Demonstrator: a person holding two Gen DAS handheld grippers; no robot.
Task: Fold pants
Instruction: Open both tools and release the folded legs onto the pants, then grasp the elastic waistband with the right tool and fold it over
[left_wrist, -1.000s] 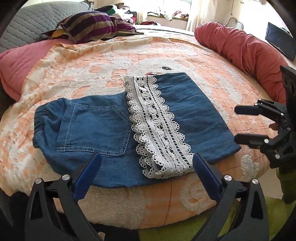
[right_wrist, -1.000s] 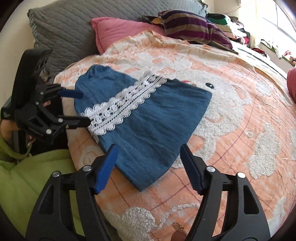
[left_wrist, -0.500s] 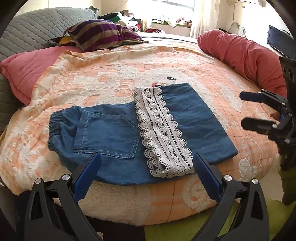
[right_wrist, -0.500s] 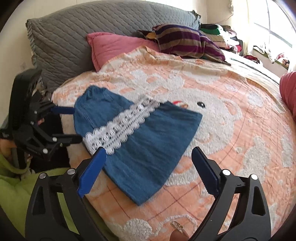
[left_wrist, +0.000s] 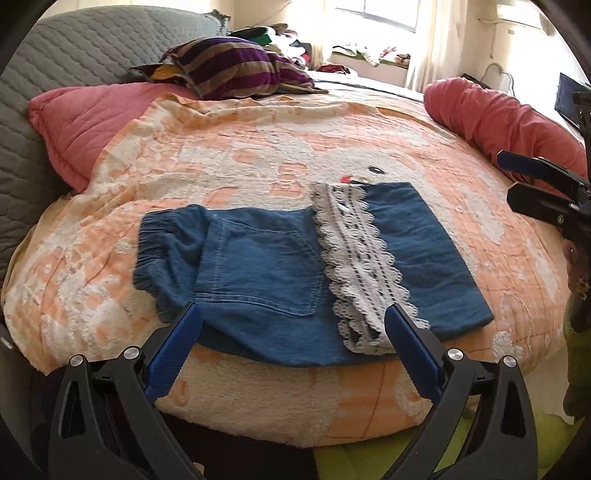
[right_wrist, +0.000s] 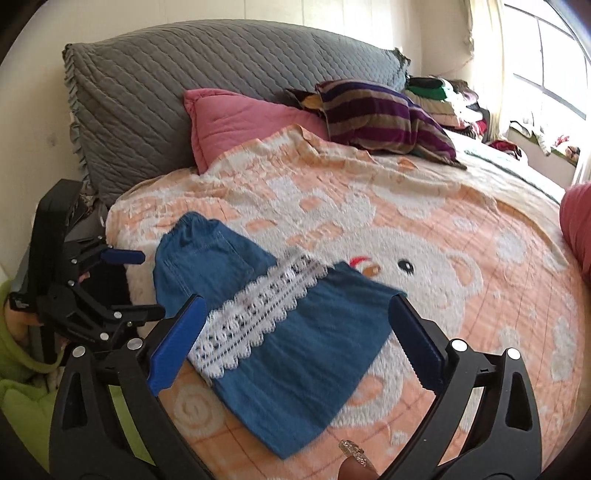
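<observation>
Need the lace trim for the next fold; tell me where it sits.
In the left wrist view the white lace trim runs across the middle of the folded denim pants, right of the back pocket, near the blanket's front edge.

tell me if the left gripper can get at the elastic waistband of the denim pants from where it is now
Probably yes. The left gripper is open and holds nothing, and the elastic waistband lies exposed on the blanket, ahead and to its left. Nothing lies over it; the lace hem sits on the other side.
</observation>
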